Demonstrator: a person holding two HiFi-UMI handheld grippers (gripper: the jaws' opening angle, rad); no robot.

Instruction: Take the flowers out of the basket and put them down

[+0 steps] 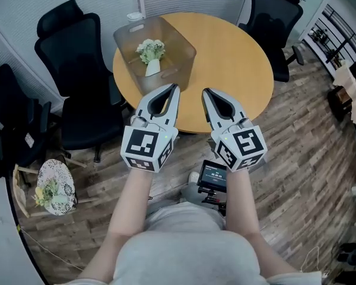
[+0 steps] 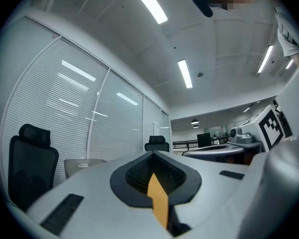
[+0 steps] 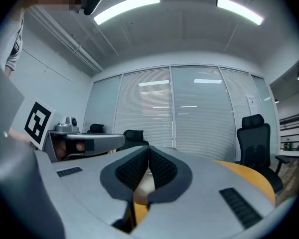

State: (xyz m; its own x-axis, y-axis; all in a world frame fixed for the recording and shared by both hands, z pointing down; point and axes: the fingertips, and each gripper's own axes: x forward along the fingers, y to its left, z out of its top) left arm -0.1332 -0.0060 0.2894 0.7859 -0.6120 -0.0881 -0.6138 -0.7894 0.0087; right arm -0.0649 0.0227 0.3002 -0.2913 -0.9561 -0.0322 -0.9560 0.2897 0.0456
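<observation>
A small bunch of pale flowers (image 1: 151,50) in a white vase stands inside a clear plastic basket (image 1: 177,70) on the left part of a round wooden table (image 1: 231,58). Both grippers hover side by side over the table's near edge, short of the basket. My left gripper (image 1: 175,86) is shut with nothing in it, and its tip points at the basket's near corner. My right gripper (image 1: 205,91) is shut and empty too. In the left gripper view the jaws (image 2: 153,154) meet, and the basket (image 2: 84,166) shows low at left. In the right gripper view the jaws (image 3: 148,149) touch.
Black office chairs stand around the table at the left (image 1: 71,46), at the back right (image 1: 273,10) and at the far left. A white cup (image 1: 134,16) sits behind the basket. On the floor at left is a round lace-covered stool (image 1: 54,186) with flowers.
</observation>
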